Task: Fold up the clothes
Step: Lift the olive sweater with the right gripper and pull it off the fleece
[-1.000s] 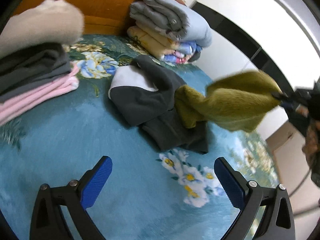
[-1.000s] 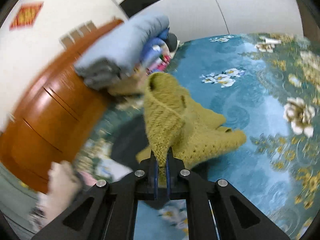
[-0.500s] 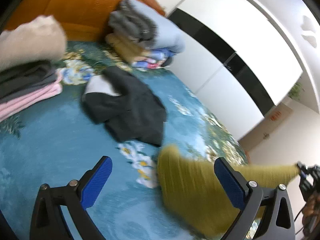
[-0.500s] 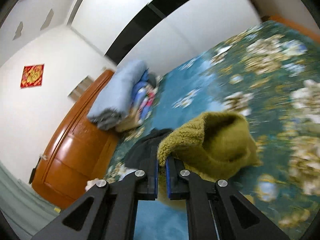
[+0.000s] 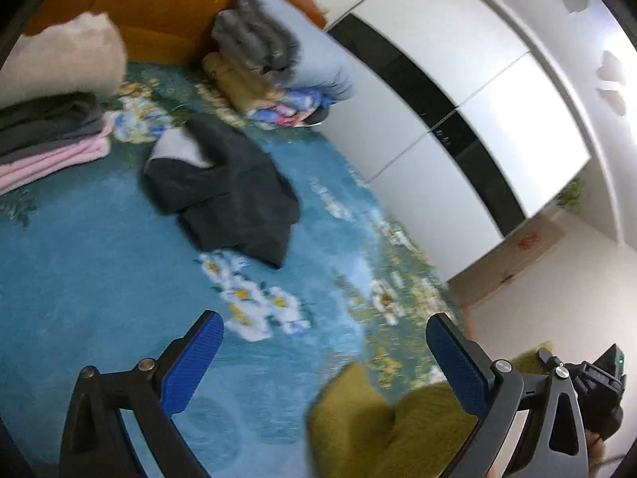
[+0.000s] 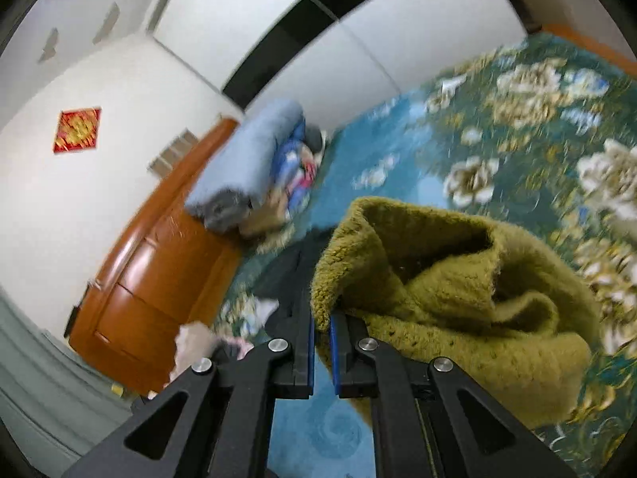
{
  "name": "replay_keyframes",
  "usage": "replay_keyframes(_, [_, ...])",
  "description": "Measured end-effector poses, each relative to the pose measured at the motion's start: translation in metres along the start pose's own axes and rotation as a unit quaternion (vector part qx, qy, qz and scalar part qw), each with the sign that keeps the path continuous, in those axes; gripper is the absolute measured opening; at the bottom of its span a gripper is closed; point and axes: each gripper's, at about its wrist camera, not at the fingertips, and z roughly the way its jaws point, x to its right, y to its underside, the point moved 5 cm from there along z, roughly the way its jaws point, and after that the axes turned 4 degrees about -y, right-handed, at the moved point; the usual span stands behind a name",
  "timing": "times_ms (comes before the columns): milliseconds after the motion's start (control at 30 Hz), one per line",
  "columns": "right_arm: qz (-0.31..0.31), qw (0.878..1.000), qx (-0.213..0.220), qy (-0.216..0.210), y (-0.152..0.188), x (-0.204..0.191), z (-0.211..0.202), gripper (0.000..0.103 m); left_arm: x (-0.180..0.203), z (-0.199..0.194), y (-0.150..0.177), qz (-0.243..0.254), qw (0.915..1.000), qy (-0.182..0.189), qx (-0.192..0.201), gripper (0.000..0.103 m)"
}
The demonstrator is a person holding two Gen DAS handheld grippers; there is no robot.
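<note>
Far left of the left tongs (image 5: 324,362), a stack of folded clothes (image 5: 51,135) in cream, grey and pink lies on the bed (image 5: 79,279), cut off by the picture's edge. Ahead of these tongs, a dark jacket (image 5: 227,191) lies crumpled on the blue flowered bedcover, its outline smeared by blur. Beyond it, rolled quilts (image 5: 270,63) are piled against the wooden headboard (image 5: 159,12). The left tongs are spread wide and grip nothing. Just beside their right finger, low in the picture, lies the green sweater (image 5: 378,430); the finger covers part of it and the bottom edge cuts it off. Past that finger the right tongs (image 5: 597,382) show only as a dark body, with their tips hidden.

In the right wrist view the right tongs (image 6: 322,326) are clenched on an edge of the green sweater (image 6: 458,298), and the pinched cloth shows between the blue pads. The rest bunches to the right of the tongs over the bed (image 6: 537,119); whether it rests on the cover is hard to tell. To their left the jacket (image 6: 286,279) is mostly hidden.
</note>
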Motion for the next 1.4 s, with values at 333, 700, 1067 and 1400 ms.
replay_keyframes(333, [0.008,0.985,-0.175,-0.003,0.057,0.029,0.168,0.008,-0.061,0.031,0.003,-0.043,0.9973,-0.053,-0.029,0.103])
replay_keyframes(700, [-0.066,0.966,-0.251,-0.011,0.087,0.025,0.214,0.054,-0.073,0.06,0.01,-0.046,0.9932,-0.085,-0.065,0.103])
replay_keyframes(1067, [0.024,0.985,-0.125,0.116,0.038,0.158,0.065,0.063,-0.063,0.068,0.017,-0.03,0.9923,-0.081,-0.089,0.103])
replay_keyframes(1400, [0.171,0.965,-0.137,0.142,0.123,0.261,0.027,0.063,-0.046,0.064,0.023,0.005,0.9916,-0.082,-0.1,0.103])
